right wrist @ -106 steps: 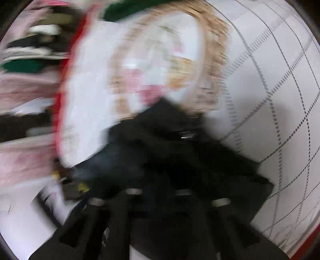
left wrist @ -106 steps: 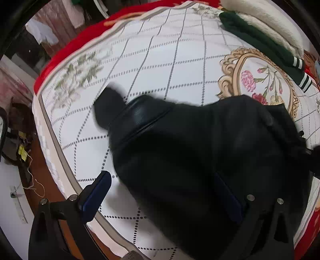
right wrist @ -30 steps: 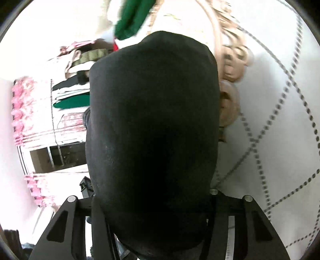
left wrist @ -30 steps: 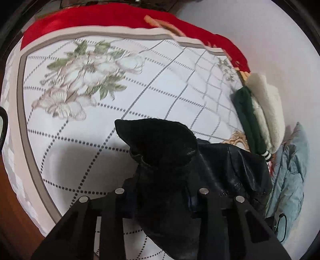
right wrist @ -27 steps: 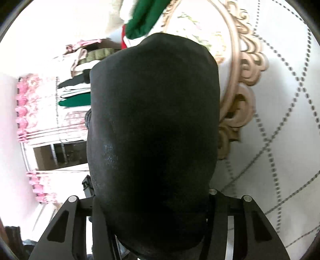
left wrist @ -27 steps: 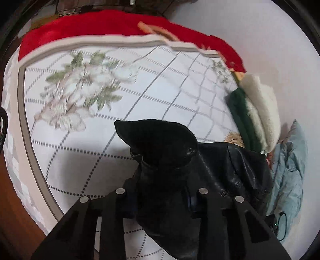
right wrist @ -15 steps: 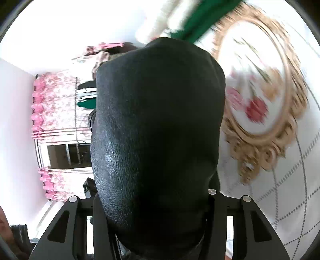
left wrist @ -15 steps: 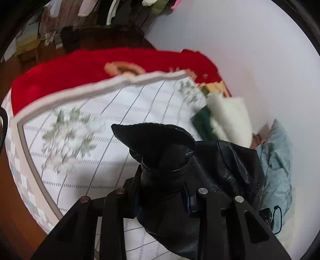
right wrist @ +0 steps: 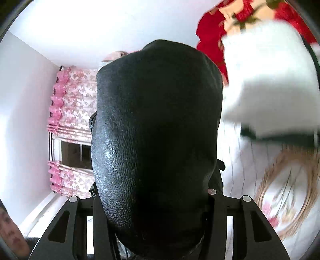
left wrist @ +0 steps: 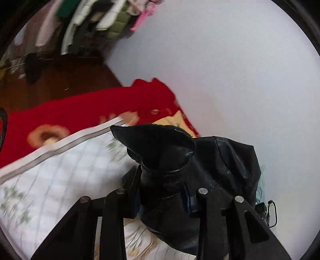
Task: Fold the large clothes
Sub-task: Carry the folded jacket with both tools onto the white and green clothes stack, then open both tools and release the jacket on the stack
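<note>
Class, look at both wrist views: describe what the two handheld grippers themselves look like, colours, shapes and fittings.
Both the left gripper and the right gripper are matte black, with angular finger arms, triangular cut-outs and round silver bolt heads. The left shows blue pads; the right's pads are hidden.

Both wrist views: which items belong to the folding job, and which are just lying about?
In the job:
- black leather jacket, gripped by both tools
- left tool
- right tool
- quilted bedspread, the surface below

Lying about:
- red blanket
- hanging clothes
- pink curtains
- white fleece garment
- black cable
</note>
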